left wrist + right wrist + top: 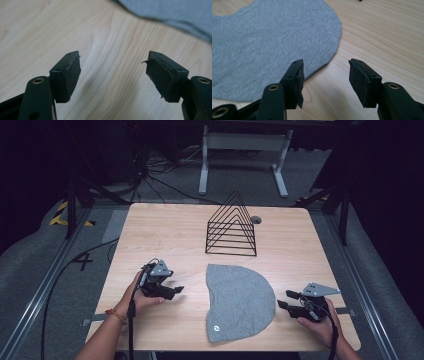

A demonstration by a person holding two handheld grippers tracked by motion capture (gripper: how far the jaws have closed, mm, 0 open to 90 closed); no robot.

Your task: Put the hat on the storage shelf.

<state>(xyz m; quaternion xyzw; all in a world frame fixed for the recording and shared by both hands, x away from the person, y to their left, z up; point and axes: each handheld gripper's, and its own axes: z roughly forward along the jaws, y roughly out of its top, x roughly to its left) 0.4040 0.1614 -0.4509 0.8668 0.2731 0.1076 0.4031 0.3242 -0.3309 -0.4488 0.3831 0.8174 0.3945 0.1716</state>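
At the near edge of the wooden table (165,227), two forearms come in, each hand holding a gripper. The left gripper (176,290) sits at the near left, its tips pointing right toward the grey cloth (239,302). In the left gripper view (113,72) its jaws stand apart with bare wood between the pads; nothing is held. The edge of the cloth (175,15) lies beyond the tips, apart from them.

The right gripper (287,301) sits at the near right, tips pointing left, just beside the cloth's curved right edge. In the right gripper view (325,80) its jaws are partly open and grip nothing. The cloth's edge (287,42) runs just behind the left-hand jaw, while the right-hand jaw stands over bare wood. Whether that left-hand jaw touches the fabric cannot be told.

The cloth lies flat between the two grippers, near centre of the table, shaped like a half-round with its straight side to the left and its curve to the right. A small round white tag (216,328) sits at its near corner.

Farther back, a black wire rack (231,227) of nested triangular frames stands upright beyond the cloth, apart from it. Just right of the rack, a small round grey fitting (256,220) is set in the tabletop.
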